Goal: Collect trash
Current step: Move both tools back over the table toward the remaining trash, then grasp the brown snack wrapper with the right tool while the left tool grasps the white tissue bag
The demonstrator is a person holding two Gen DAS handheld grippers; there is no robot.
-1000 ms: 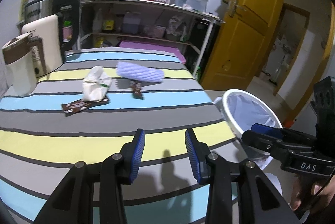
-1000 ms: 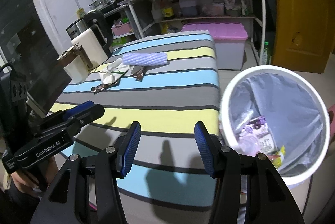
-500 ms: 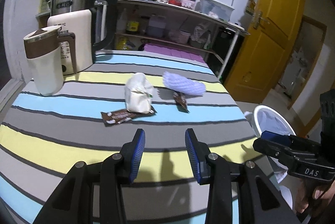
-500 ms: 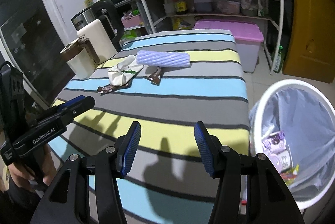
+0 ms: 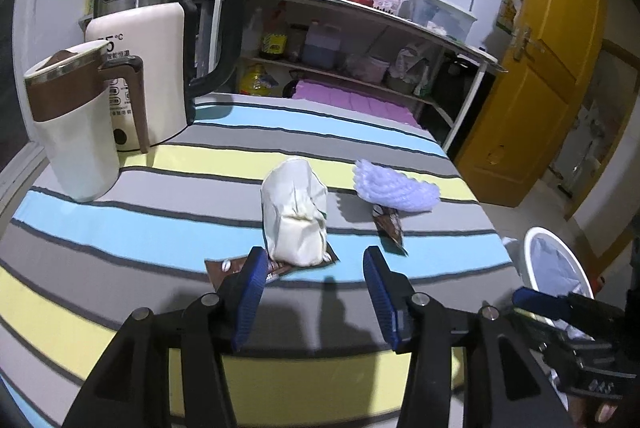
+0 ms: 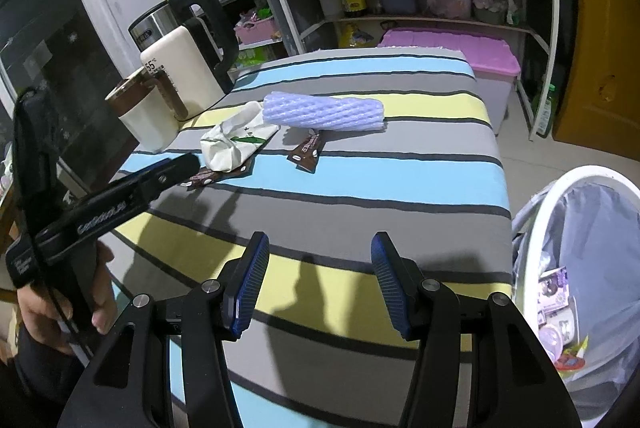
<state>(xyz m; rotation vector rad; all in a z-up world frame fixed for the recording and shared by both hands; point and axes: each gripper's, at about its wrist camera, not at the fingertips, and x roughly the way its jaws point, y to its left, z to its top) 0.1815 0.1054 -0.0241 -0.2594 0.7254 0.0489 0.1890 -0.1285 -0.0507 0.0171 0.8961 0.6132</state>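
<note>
Trash on the striped desk (image 5: 120,240): white crumpled bag (image 5: 296,216), brown wrapper (image 5: 240,268) partly under it, second wrapper (image 5: 388,224) beside, lilac foam sleeve (image 5: 394,186) touching that one's far end. All sit mid-desk, well apart from the bin (image 6: 580,268) at the desk's right edge, which already holds scraps.

Step in hand, as I judge it: approach for a pick. My left gripper (image 5: 314,292) is wide, empty, low over the desk, the bag just ahead between its fingers. My right gripper (image 6: 318,288) is wide too, empty, near the desk's front, beside the bin.

Next move calls for closing in on the bag and pinching its bulk. It looks soft, likely to crush. Flat wrappers will need an edge grip.
</note>
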